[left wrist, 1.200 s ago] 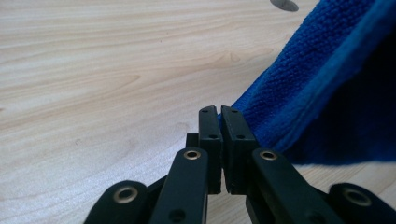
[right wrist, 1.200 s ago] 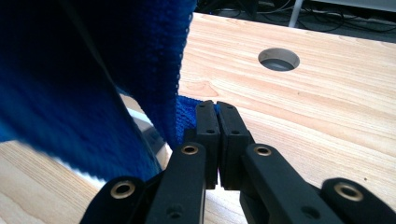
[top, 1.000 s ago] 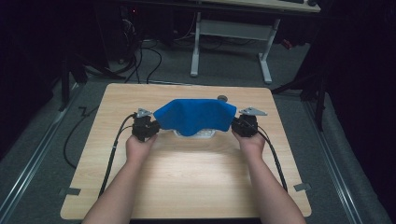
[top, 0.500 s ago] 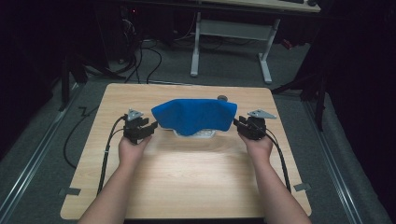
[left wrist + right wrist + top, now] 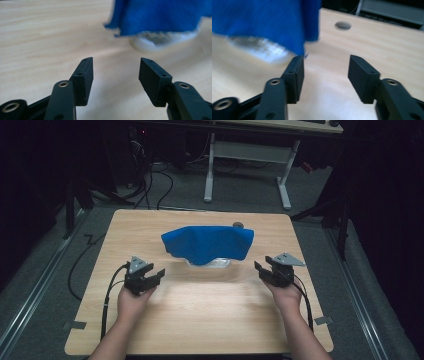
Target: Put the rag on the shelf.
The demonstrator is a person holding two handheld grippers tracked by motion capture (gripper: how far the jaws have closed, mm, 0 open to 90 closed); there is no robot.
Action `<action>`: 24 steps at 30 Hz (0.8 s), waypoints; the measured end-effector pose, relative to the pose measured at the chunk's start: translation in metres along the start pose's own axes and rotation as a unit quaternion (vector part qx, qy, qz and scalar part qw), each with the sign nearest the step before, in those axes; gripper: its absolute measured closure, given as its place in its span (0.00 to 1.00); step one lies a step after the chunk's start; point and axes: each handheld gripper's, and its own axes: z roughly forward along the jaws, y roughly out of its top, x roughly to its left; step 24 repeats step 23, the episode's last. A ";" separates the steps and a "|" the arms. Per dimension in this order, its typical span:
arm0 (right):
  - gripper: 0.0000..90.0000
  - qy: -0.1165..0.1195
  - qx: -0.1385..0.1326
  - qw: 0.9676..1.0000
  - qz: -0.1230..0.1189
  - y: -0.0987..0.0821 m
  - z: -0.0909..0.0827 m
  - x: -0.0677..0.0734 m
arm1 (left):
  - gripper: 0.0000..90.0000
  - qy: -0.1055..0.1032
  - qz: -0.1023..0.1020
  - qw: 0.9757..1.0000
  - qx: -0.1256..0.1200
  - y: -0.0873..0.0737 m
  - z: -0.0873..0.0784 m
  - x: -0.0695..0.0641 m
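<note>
Blue cloth (image 5: 207, 244) draped over a clear container (image 5: 210, 263), near the table's (image 5: 210, 320) far edge, midway between its sides. Left gripper (image 5: 156, 276) and right gripper (image 5: 261, 269) well apart from it, toward the side edges. Jaws just opened wide, nothing between them.
</note>
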 end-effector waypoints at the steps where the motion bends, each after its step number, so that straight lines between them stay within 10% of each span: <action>1: 0.50 0.001 -0.005 1.000 -0.008 -0.005 -0.005 0.004 | 0.50 -0.002 0.008 1.000 0.002 -0.004 -0.005 -0.005; 4: 0.47 0.003 -0.011 1.000 -0.026 -0.019 -0.021 0.014 | 0.49 -0.002 0.025 1.000 0.012 -0.015 -0.021 -0.017; 8: 0.47 0.004 -0.014 1.000 -0.024 -0.053 -0.043 0.029 | 0.48 -0.041 -0.016 0.999 0.025 -0.041 -0.039 -0.036; 13: 0.48 0.012 -0.010 1.000 -0.020 -0.071 -0.066 0.042 | 0.46 -0.046 0.024 0.998 0.026 -0.053 -0.060 -0.062; 16: 0.48 0.007 -0.008 0.999 -0.048 -0.072 -0.069 0.047 | 0.46 -0.036 0.053 0.998 0.023 -0.050 -0.057 -0.065; 24: 0.50 0.007 0.001 0.999 -0.034 -0.076 -0.063 0.043 | 0.46 -0.042 0.035 0.998 0.027 -0.049 -0.048 -0.058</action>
